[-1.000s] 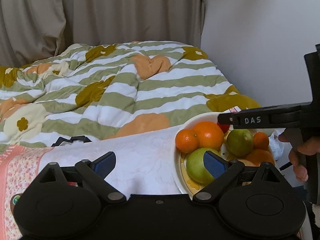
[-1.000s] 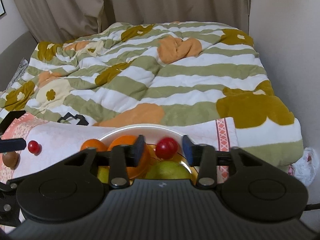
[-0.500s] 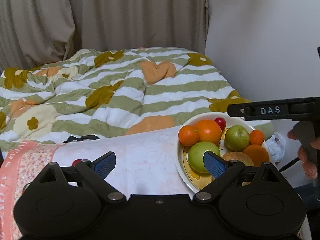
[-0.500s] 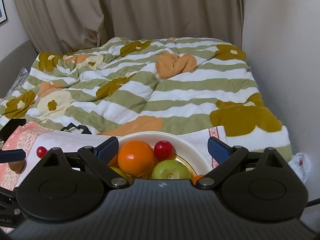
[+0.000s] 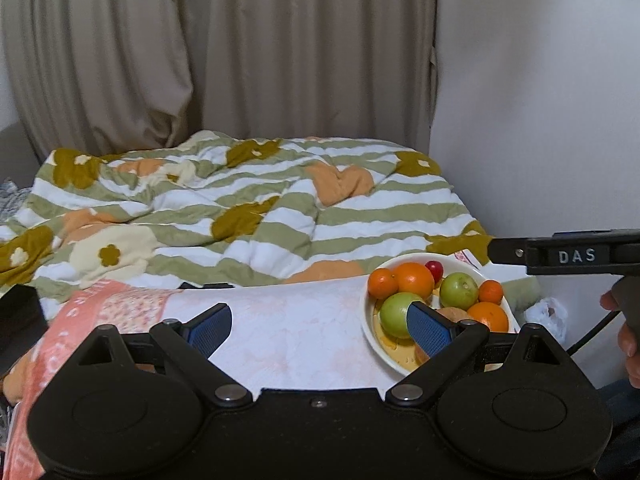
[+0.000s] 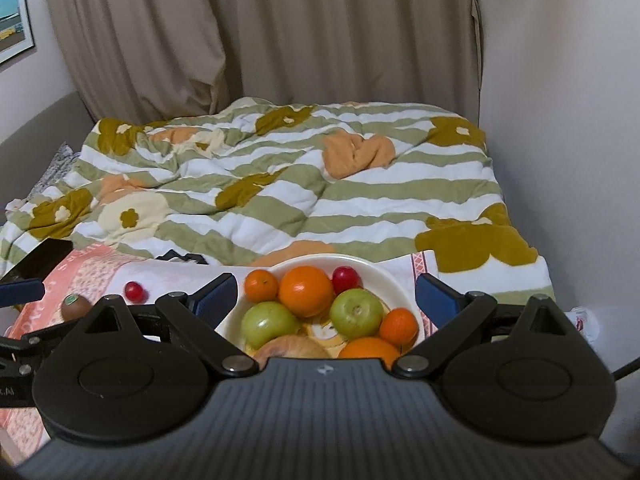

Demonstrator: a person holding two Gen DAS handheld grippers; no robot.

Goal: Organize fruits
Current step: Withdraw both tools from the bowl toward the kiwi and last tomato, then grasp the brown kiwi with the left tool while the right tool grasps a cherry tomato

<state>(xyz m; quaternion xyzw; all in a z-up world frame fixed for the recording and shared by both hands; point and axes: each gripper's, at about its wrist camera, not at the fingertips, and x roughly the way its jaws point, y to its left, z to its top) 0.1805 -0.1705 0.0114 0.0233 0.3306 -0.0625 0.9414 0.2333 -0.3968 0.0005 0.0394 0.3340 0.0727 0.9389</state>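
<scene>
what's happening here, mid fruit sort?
A person holds a gripper in each hand over a cloth-covered surface by a bed. Both the right gripper and left gripper are open and empty. The plate holds oranges, green fruits and a red one. Another red fruit and a kiwi lie on the cloth.

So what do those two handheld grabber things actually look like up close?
Each is matte black plastic. The left gripper and right gripper have two round hubs, angled link arms with silver pivots, and blue ribbed pads. The right one's side reads "DAS", with a black cable trailing.
</scene>
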